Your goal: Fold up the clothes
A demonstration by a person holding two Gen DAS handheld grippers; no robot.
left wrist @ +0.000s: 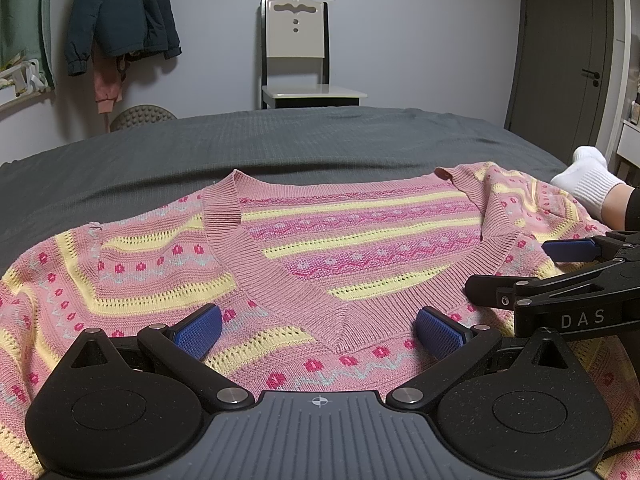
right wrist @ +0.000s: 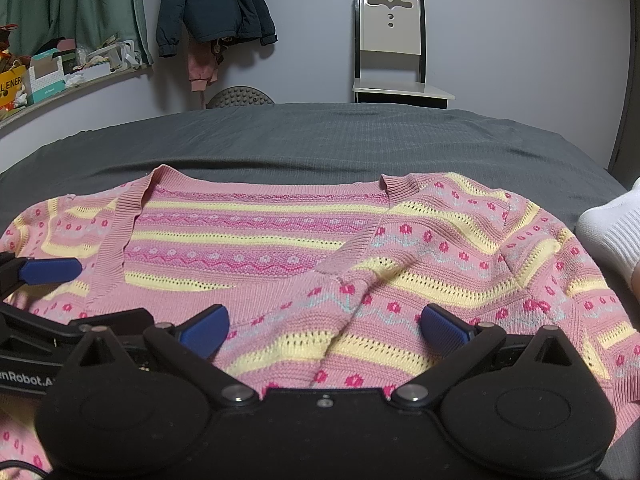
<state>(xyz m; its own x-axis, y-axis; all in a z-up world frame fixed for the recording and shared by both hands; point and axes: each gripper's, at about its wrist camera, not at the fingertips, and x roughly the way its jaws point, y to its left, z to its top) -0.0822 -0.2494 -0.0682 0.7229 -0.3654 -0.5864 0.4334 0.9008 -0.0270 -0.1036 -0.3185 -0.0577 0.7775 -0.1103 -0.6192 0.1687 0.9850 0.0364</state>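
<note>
A pink knitted V-neck sweater [left wrist: 304, 240] with yellow stripes and red flower rows lies spread on the dark grey bed [left wrist: 280, 144], neckline facing up. My left gripper [left wrist: 320, 330] hovers low over the point of the V, open, blue pads wide apart with nothing between them. My right gripper [right wrist: 325, 326] is open over the sweater [right wrist: 360, 248] just right of the neckline, where the knit is rucked into a ridge. Each gripper shows at the edge of the other's view: the right one [left wrist: 568, 252] and the left one [right wrist: 48, 272].
A person's foot in a white sock [left wrist: 588, 184] rests on the bed at the sweater's right edge. Beyond the bed stand a cream chair [left wrist: 296, 52], hanging jackets [left wrist: 120, 12], a grey door [left wrist: 568, 52] and a cluttered shelf [right wrist: 52, 72].
</note>
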